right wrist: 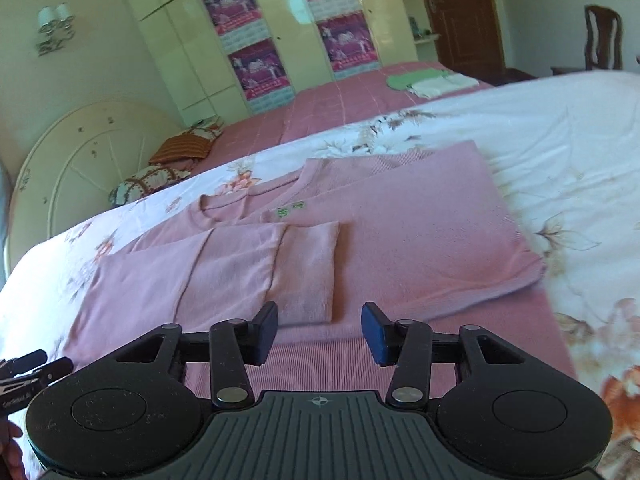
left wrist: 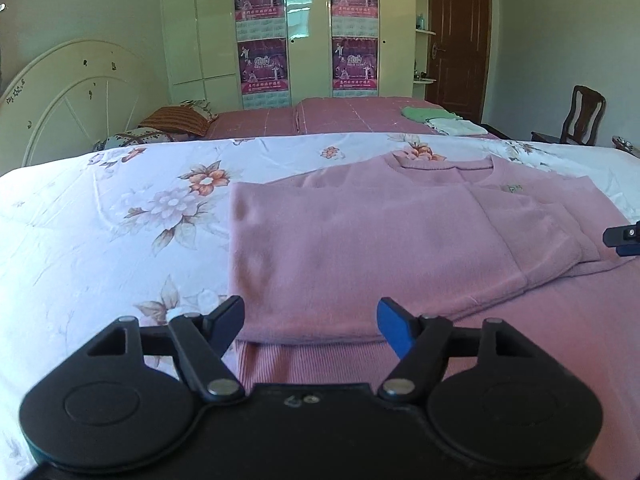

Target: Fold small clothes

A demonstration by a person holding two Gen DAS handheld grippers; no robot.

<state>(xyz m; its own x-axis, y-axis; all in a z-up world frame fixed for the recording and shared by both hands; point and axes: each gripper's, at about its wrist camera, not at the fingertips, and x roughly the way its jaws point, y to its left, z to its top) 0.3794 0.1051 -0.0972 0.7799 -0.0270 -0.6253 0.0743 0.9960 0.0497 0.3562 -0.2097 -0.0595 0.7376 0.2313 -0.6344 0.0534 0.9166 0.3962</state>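
A pink knit sweater lies flat on a floral bedsheet, its left side and sleeve folded over the body. It also shows in the right wrist view, with the folded sleeve cuff on top. My left gripper is open and empty, just above the sweater's near hem. My right gripper is open and empty, above the ribbed hem, near the sleeve cuff. The right gripper's tip shows at the right edge of the left wrist view. The left gripper shows at the lower left of the right wrist view.
A pink bedspread lies beyond the floral sheet, with folded green and white clothes on it. Pillows and a white headboard are at the left. A wardrobe, a door and a wooden chair stand behind.
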